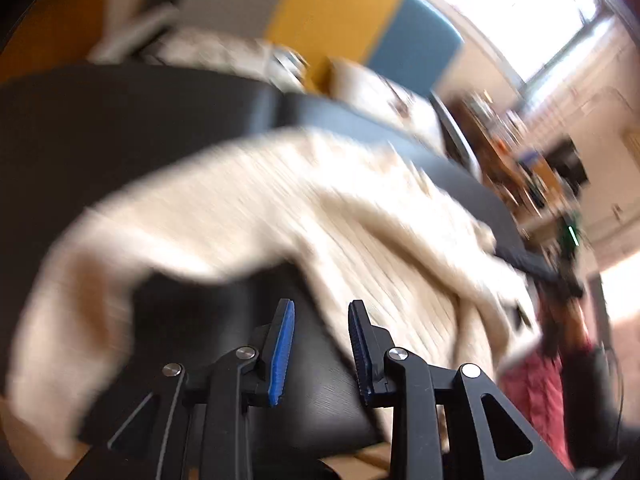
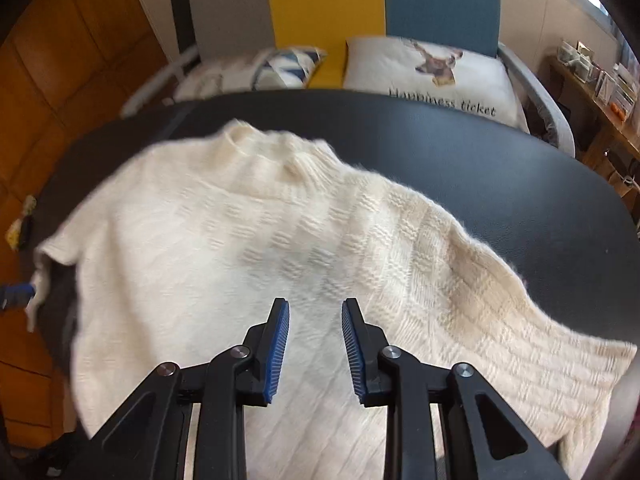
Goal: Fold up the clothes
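Note:
A cream knitted sweater (image 2: 248, 240) lies spread on the black table (image 2: 500, 168), collar at the far side, one sleeve running to the right. My right gripper (image 2: 315, 308) is open and empty, just above the sweater's body. In the blurred left wrist view the sweater (image 1: 304, 208) lies ahead, with a sleeve curving down to the left. My left gripper (image 1: 321, 308) is open and empty over the bare table (image 1: 120, 120) near the sweater's edge. The other gripper (image 1: 560, 276) shows dimly at the right.
A sofa with grey, yellow and blue back panels (image 2: 328, 12) stands behind the table, with two printed cushions (image 2: 428, 72) on it. A wooden shelf with small items (image 2: 596, 80) is at the right. Orange-brown floor (image 2: 60, 60) lies to the left.

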Demonstrator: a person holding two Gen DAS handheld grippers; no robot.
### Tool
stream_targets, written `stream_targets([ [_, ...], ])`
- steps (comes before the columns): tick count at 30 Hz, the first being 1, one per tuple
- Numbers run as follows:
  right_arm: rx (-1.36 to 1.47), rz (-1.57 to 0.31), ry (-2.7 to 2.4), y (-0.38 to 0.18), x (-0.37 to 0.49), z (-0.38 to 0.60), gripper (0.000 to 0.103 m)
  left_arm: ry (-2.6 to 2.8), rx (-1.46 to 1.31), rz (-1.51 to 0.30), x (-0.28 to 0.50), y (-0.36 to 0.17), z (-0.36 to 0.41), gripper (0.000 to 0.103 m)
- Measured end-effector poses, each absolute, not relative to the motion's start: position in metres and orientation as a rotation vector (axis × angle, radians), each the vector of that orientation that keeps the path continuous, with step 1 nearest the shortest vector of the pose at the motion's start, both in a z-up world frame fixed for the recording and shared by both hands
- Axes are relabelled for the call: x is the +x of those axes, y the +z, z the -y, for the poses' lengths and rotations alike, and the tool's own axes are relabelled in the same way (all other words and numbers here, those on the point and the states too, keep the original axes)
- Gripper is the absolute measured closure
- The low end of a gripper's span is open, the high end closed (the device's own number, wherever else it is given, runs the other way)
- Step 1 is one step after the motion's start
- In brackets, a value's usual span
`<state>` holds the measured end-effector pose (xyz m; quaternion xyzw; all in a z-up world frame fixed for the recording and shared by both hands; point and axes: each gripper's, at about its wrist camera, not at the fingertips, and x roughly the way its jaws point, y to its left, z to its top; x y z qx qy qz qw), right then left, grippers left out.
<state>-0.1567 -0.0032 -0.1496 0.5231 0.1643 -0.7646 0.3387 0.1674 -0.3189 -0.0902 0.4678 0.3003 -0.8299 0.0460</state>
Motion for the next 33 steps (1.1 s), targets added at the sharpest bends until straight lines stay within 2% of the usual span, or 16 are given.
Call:
stream_targets([
  [4, 1.433, -0.607, -2.047, -0.183, -0.168, 0.012, 0.076, -2.512, 1.585, -1.033, 0.149, -0.136, 0.273, 0.071],
  [6, 1.411, -0.63, -2.042, -0.189, -0.171, 0.011, 0.076, -2.497, 1.646, -1.099, 0.145, -0.15, 0.254, 0.071],
  [11, 1.327, -0.707, -2.066, -0.191, -0.175, 0.014, 0.076, -2.484, 1.601, -1.203, 0.141, -0.163, 0.239, 0.072],
  [13, 1.327, -0.686, -2.093, -0.191, -0.184, 0.009, 0.076, -2.48, 1.59, -1.172, 0.135, -0.165, 0.238, 0.092],
  [15, 1.339, -0.654, -2.125, -0.192, -0.197, 0.005, 0.076, -2.477, 1.585, -1.149, 0.133, -0.163, 0.239, 0.093],
  [18, 1.339, -0.541, -2.142, -0.179, -0.195, -0.01, 0.076, -2.464, 1.575, -1.053, 0.135, -0.156, 0.248, 0.094],
  [22, 1.335, -0.389, -2.159, -0.162, -0.193, -0.029, 0.075, -2.417, 1.534, -0.84, 0.149, -0.146, 0.269, 0.094],
  [28, 1.324, -0.161, -2.172, -0.135, -0.189, -0.058, 0.075, -2.394, 1.523, -0.812, 0.157, -0.134, 0.286, 0.091],
  [33, 1.419, 0.154, -2.039, -0.141, -0.112, -0.155, 0.074, -2.487, 1.423, -0.833, 0.162, -0.112, 0.279, 0.088],
])
